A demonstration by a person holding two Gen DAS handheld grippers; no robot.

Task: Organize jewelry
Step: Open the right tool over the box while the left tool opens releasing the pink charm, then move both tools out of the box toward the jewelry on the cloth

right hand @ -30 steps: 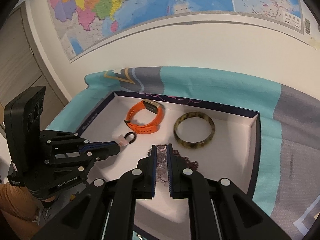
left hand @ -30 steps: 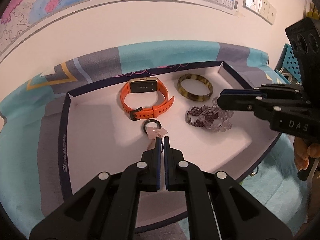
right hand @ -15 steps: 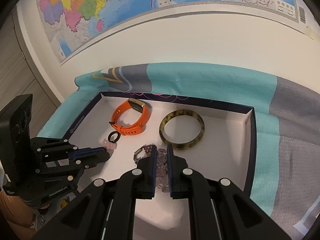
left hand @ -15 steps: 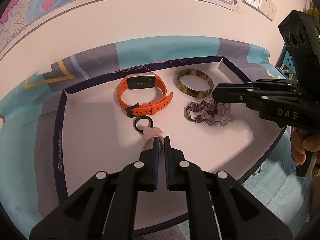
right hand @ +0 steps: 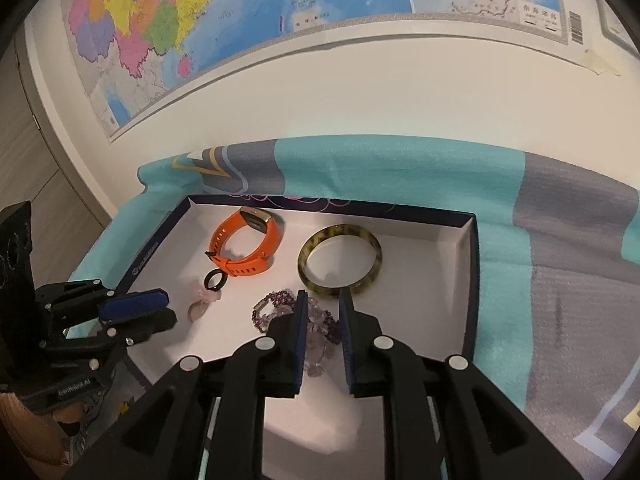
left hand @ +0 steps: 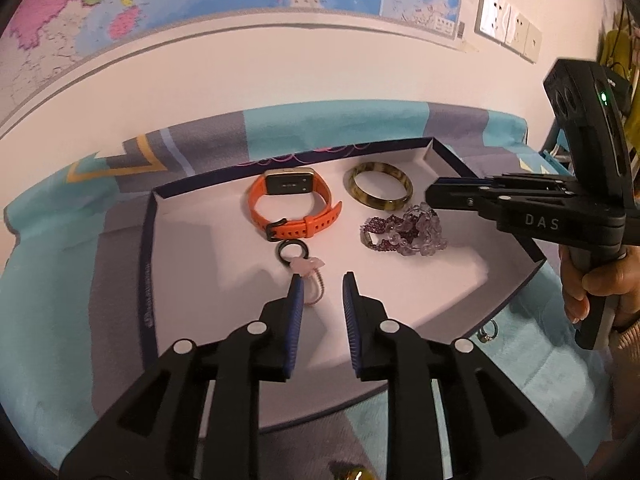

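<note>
Left wrist view: the left claw (left hand: 323,284), pinched on the pink charm (left hand: 308,264) before, is opening, empty; the right claw (right hand: 323,300) is opening over the purple beads (right hand: 280,306); the white tray (left hand: 192,240) lies on a teal cloth (left hand: 60,248) below a wall map (right hand: 240,12).

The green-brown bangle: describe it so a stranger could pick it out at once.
Look inside the white tray on the teal blanket. Toward its far right corner lies the bangle, flat, beside the orange watch and beyond the purple bead bracelet. It alone is a smooth, rigid, mottled olive-brown hoop.
</note>
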